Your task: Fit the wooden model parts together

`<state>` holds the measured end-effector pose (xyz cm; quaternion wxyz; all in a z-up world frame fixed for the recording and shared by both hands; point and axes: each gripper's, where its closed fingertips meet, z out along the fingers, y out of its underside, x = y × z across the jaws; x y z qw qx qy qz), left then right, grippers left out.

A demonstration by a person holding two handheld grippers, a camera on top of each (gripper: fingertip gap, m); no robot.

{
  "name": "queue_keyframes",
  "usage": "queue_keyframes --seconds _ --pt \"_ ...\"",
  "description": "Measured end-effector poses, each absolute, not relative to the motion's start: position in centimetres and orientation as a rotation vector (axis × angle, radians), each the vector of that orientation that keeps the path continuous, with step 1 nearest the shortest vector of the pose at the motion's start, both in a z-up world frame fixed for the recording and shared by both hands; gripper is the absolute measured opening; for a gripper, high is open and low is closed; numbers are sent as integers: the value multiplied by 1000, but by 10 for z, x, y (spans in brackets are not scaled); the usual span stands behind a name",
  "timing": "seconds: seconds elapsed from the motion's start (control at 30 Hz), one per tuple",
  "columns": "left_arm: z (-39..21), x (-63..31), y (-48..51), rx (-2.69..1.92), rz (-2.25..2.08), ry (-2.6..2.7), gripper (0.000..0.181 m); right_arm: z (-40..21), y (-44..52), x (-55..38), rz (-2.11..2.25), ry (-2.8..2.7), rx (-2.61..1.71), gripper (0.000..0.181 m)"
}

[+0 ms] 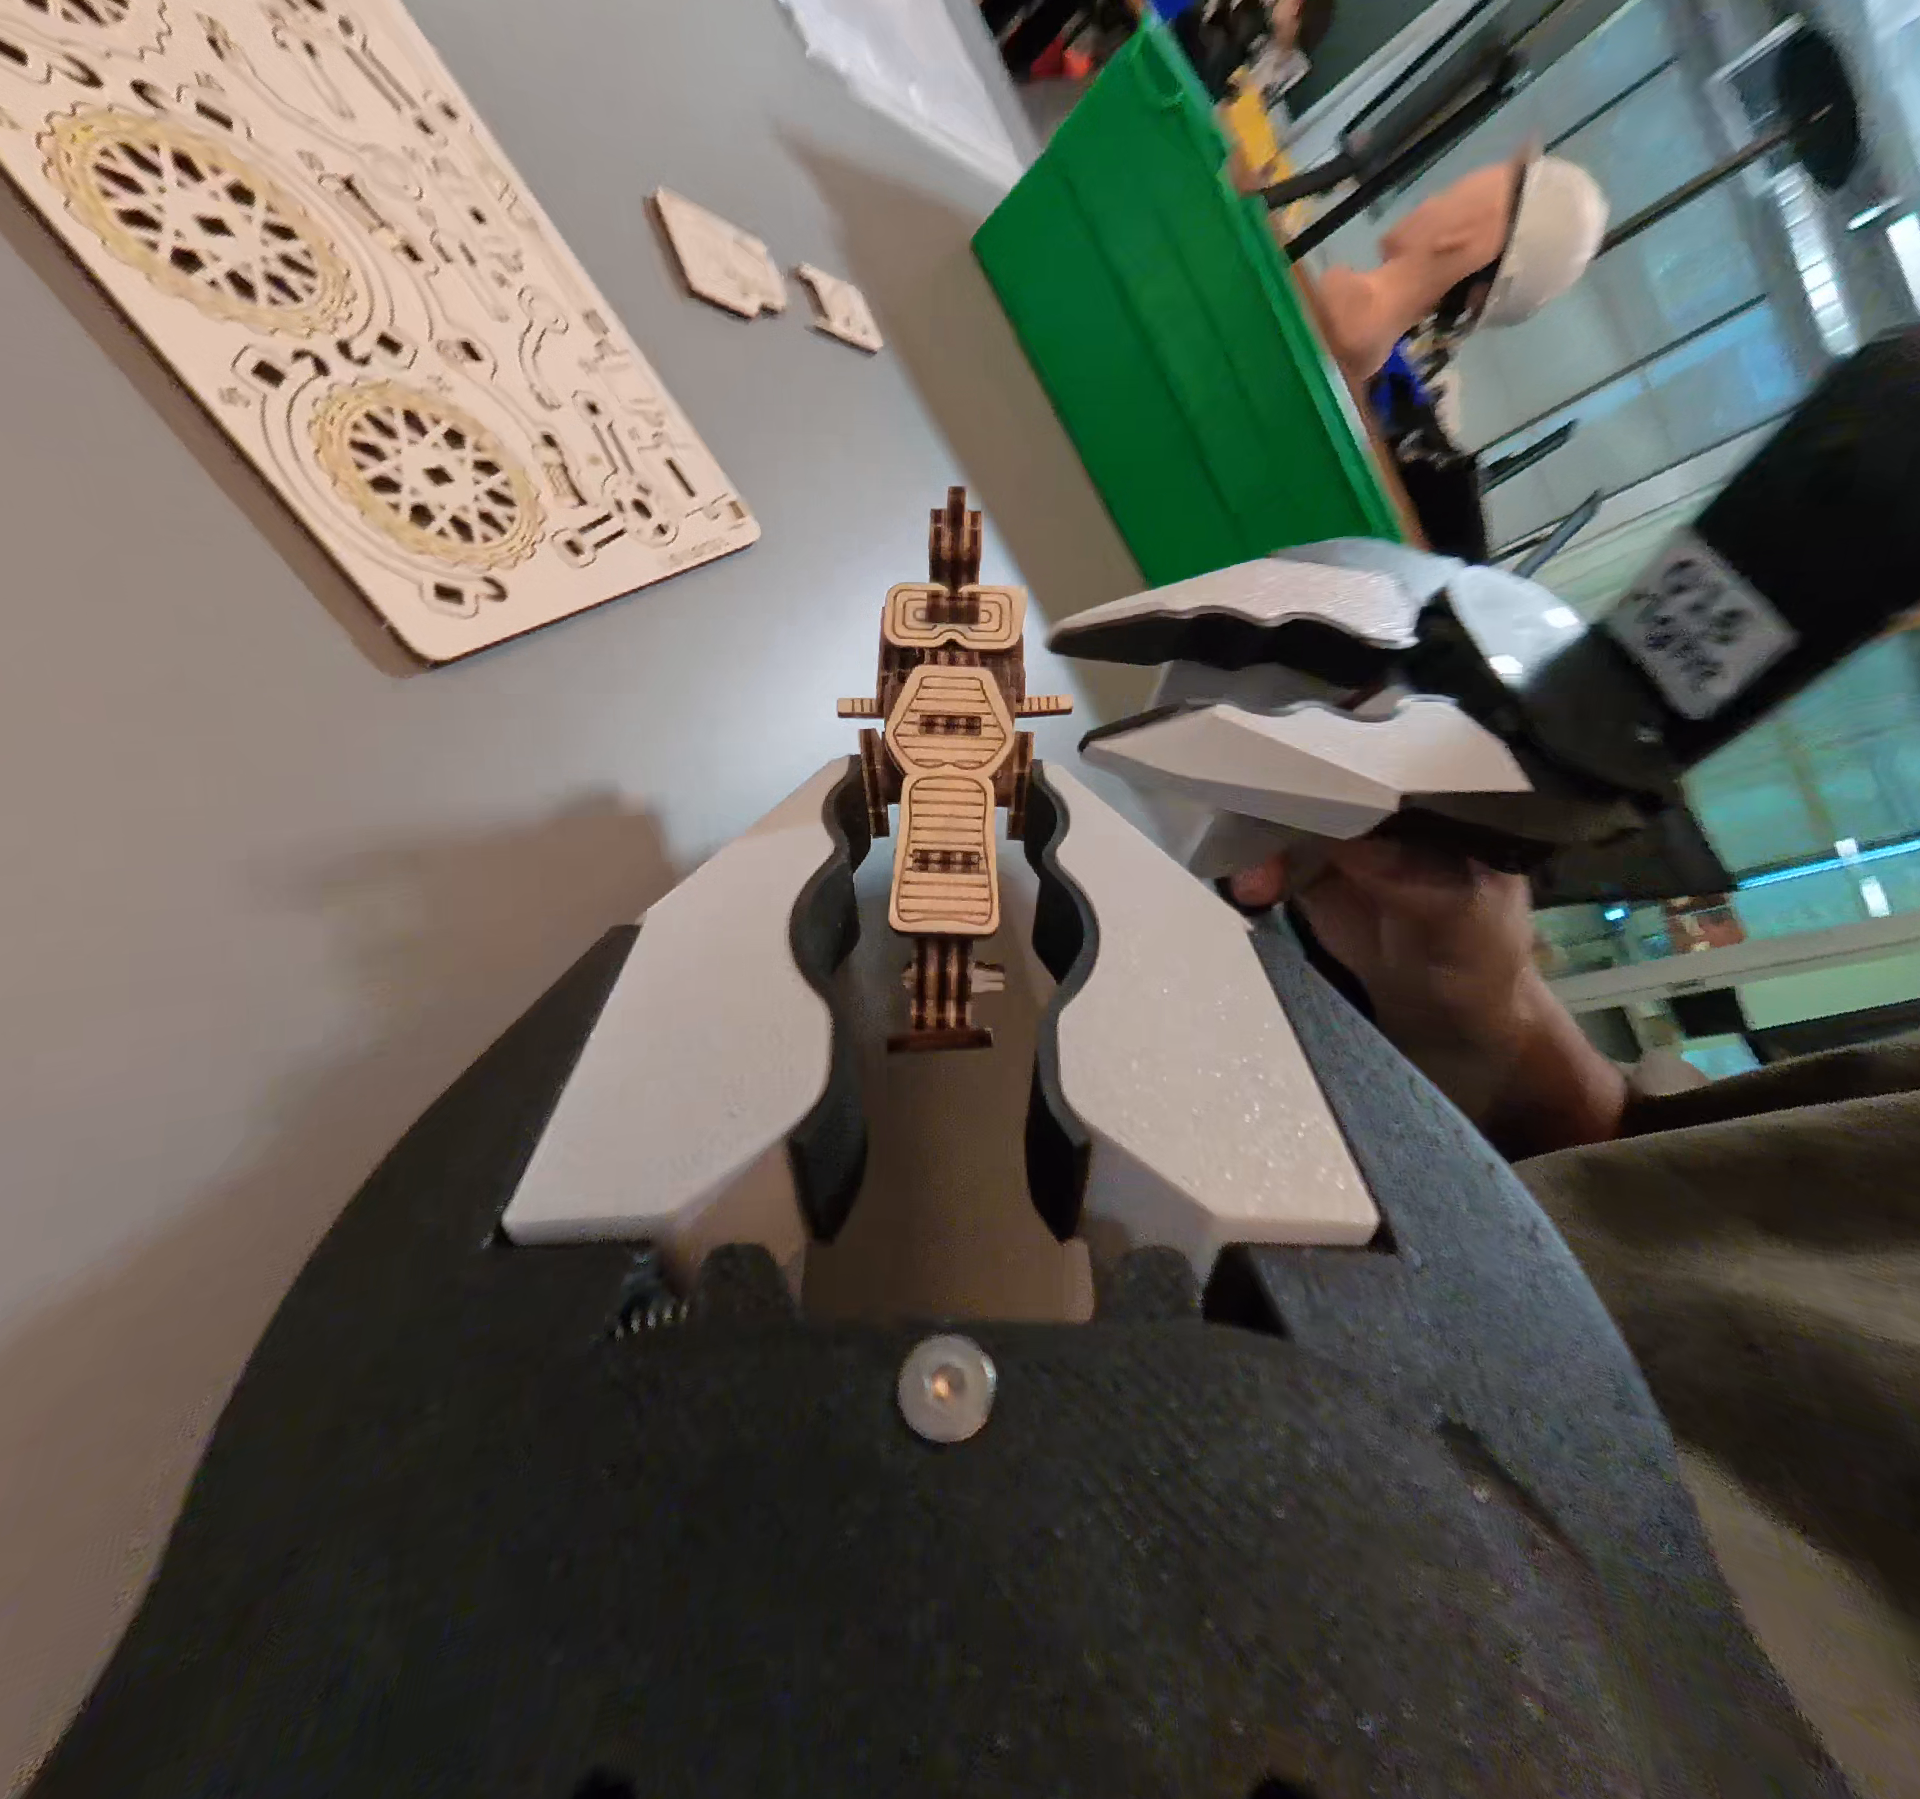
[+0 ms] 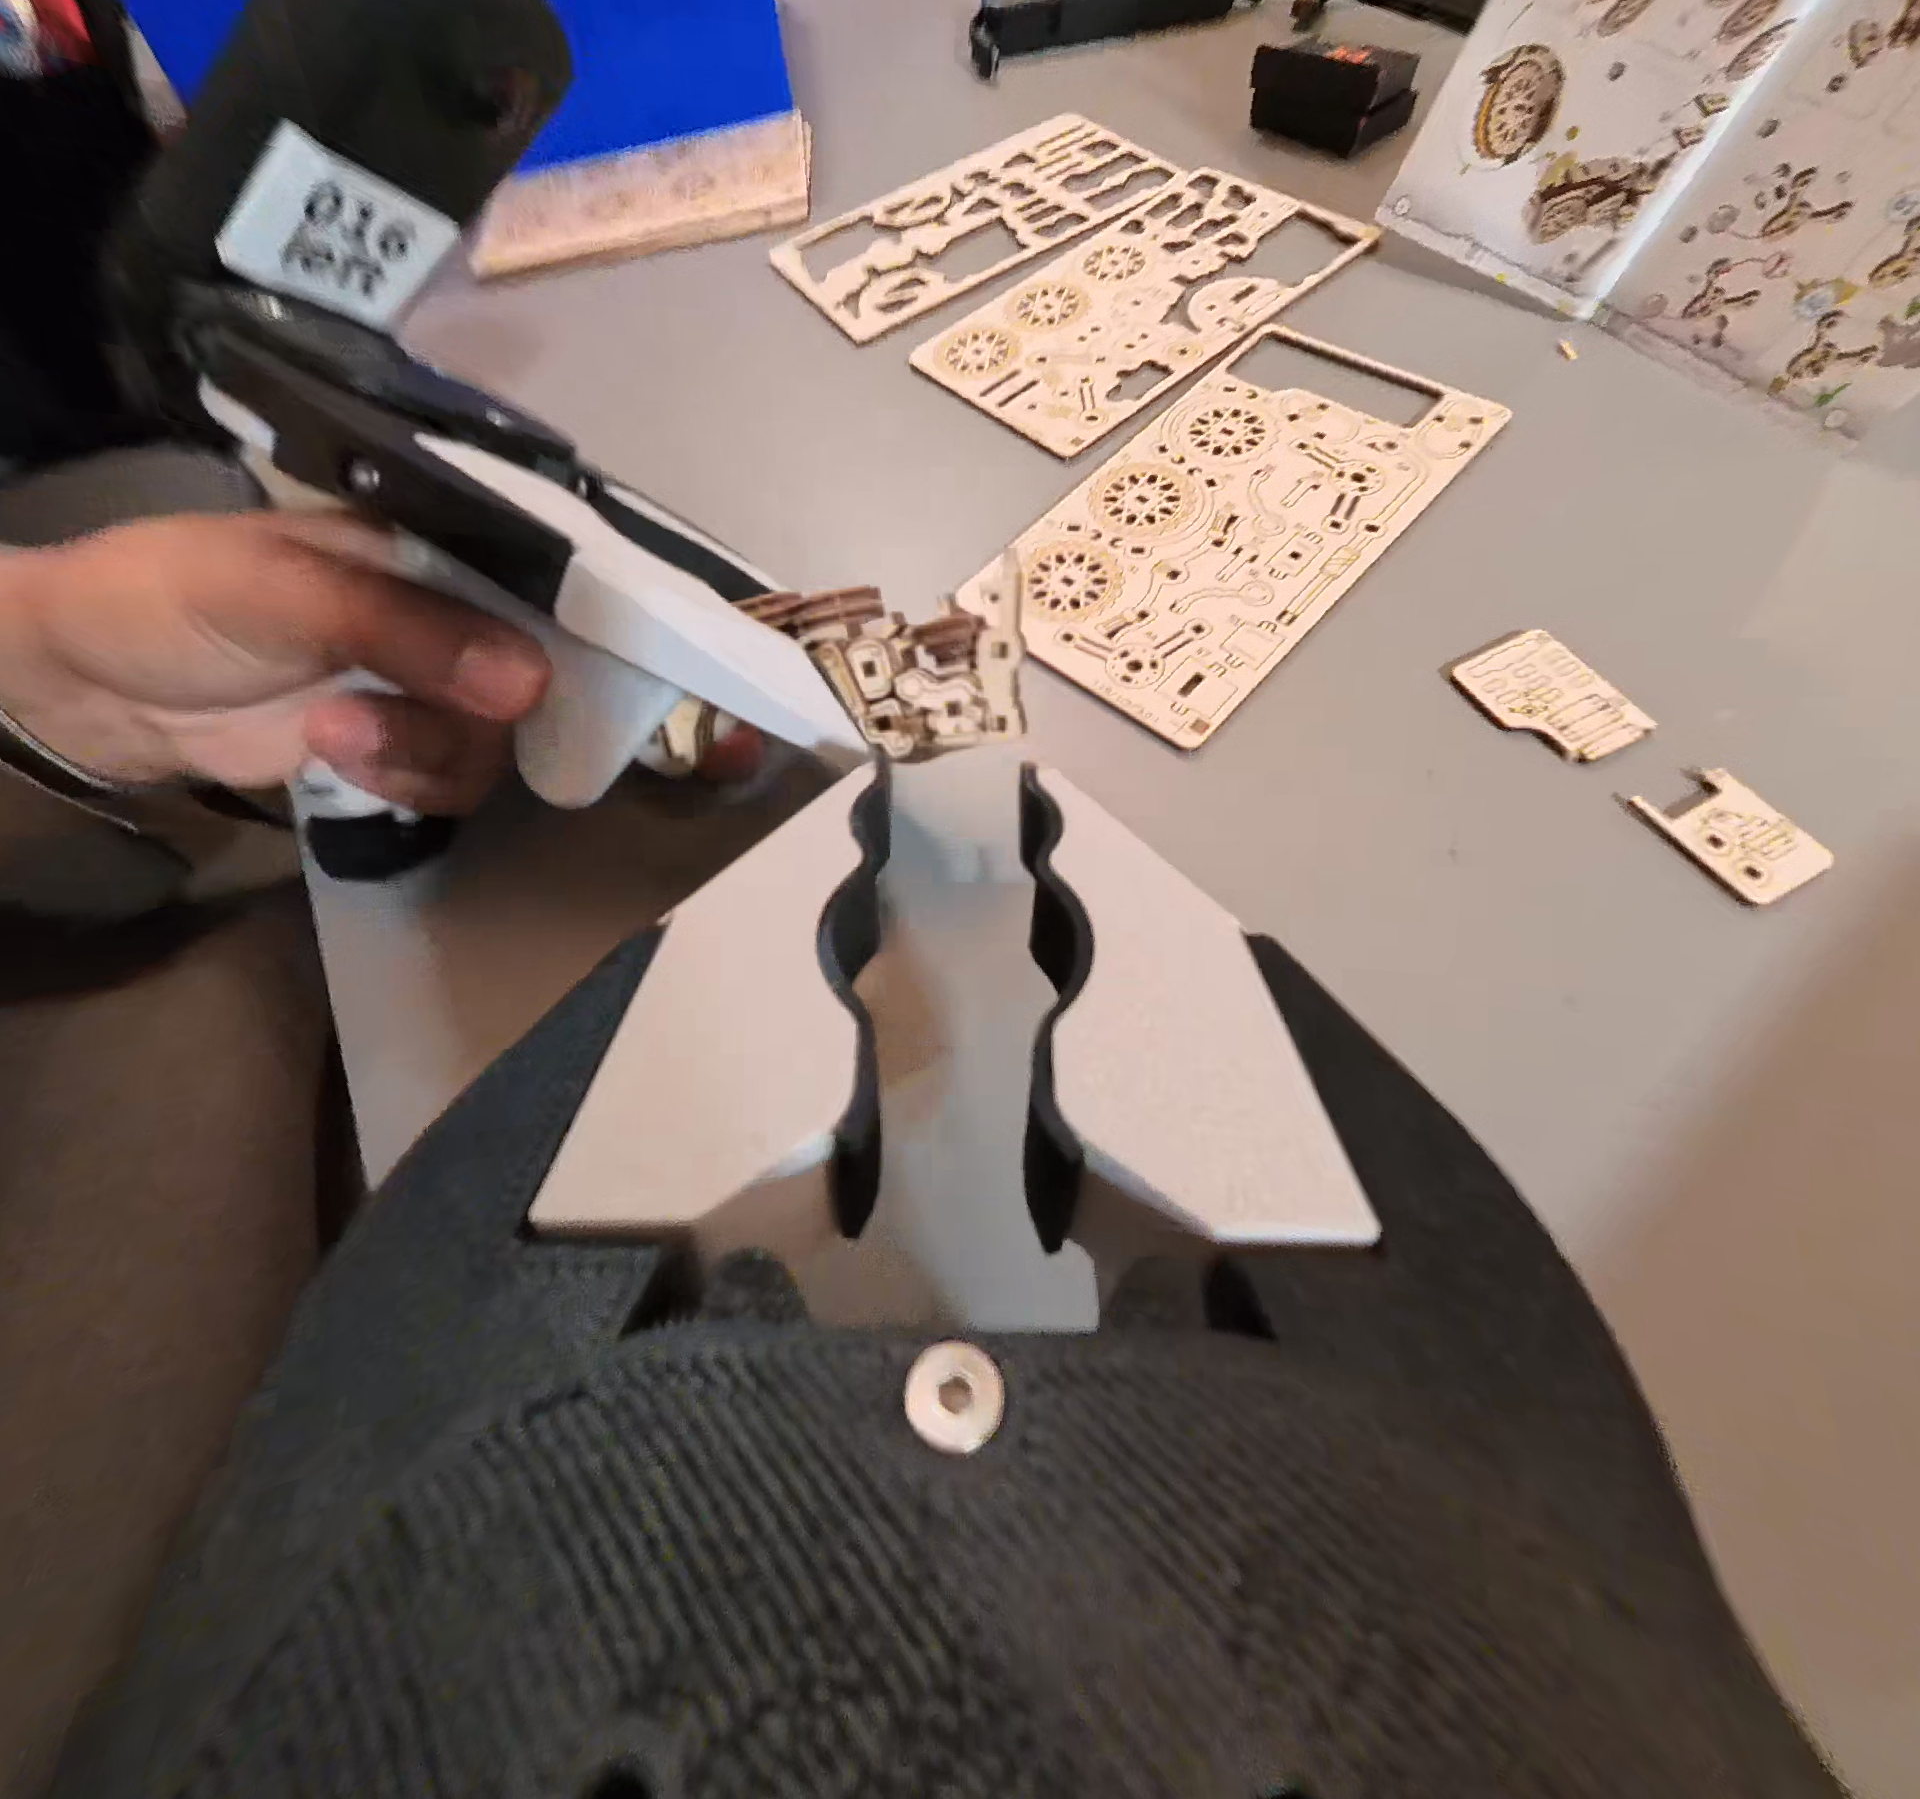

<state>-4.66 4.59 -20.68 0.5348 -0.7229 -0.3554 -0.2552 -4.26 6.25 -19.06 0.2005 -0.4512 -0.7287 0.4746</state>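
Observation:
My left gripper (image 1: 945,785) is shut on a small wooden model assembly (image 1: 948,814) with slatted seat-like plates on top. It holds the assembly above the grey table. In the right wrist view the left gripper (image 2: 821,695) comes in from the left with the model (image 2: 914,684) at its tip. My right gripper (image 2: 951,785) is open and empty, its tips just below and in front of the model. In the left wrist view the right gripper (image 1: 1070,695) sits just right of the model, jaws slightly apart, not touching it.
Wooden part sheets lie on the table (image 2: 1247,586) (image 2: 1122,326) (image 2: 987,201), with two small offcuts (image 2: 1548,695) (image 2: 1730,835). An instruction sheet (image 2: 1714,87) leans at the back right. There is a blue box (image 2: 644,14), black devices (image 2: 1330,92) and a green bin (image 1: 1143,315). The tips of both grippers are at nearly the same place.

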Motion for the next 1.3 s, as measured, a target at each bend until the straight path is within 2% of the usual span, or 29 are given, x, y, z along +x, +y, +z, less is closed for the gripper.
queue_keyframes --seconds 0.2,0.3,0.53,0.9,0.97,1.3 --pt "-180 -43 46 -1597 -675 -743 26 -156 71 -42 2075 -1733 -1589 35" --pt "-173 -38 46 -1570 -722 -705 26 -151 76 -40 2246 -1682 -1624 36" --pt "-170 -22 46 -1613 -786 -597 26 -153 56 -26 2254 -1912 -1497 47" --pt "-167 -17 46 -1626 -791 -560 26 -159 52 -25 2220 -1952 -1503 38" --pt "-168 -16 46 -1630 -790 -563 26 -157 50 -24 2230 -1958 -1492 31" --pt "-166 -14 46 -1620 -814 -561 26 -154 49 -21 2262 -1963 -1476 28"
